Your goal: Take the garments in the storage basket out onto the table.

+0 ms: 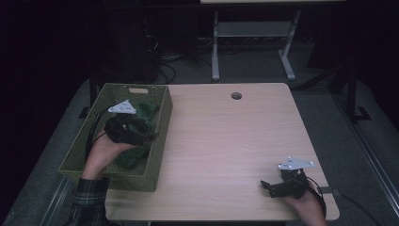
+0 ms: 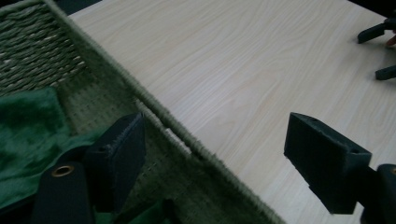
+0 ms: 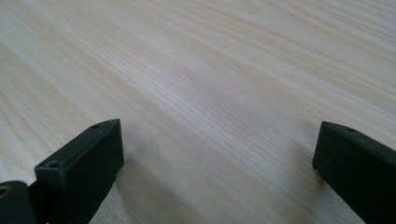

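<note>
A green woven basket (image 1: 109, 177) stands on the left part of the light wooden table (image 1: 226, 136). A dark green cloth (image 1: 145, 111) lies crumpled inside it. My left gripper (image 1: 151, 136) hovers over the basket's right side, held in a hand with a plaid sleeve. In the left gripper view, the left gripper (image 2: 215, 133) is open; one jaw is over the cloth (image 2: 28, 126) and the other over the table, with the basket's wall (image 2: 107, 60) between them. My right gripper (image 1: 265, 185) rests low at the table's front right. The right gripper (image 3: 217, 135) is open over bare wood, holding nothing.
A round cable hole (image 1: 236, 95) sits near the table's far edge. Beyond the table stand a white table frame (image 1: 215, 52) and dark floor cables (image 1: 164, 70). The right gripper (image 2: 380, 51) appears far off in the left gripper view.
</note>
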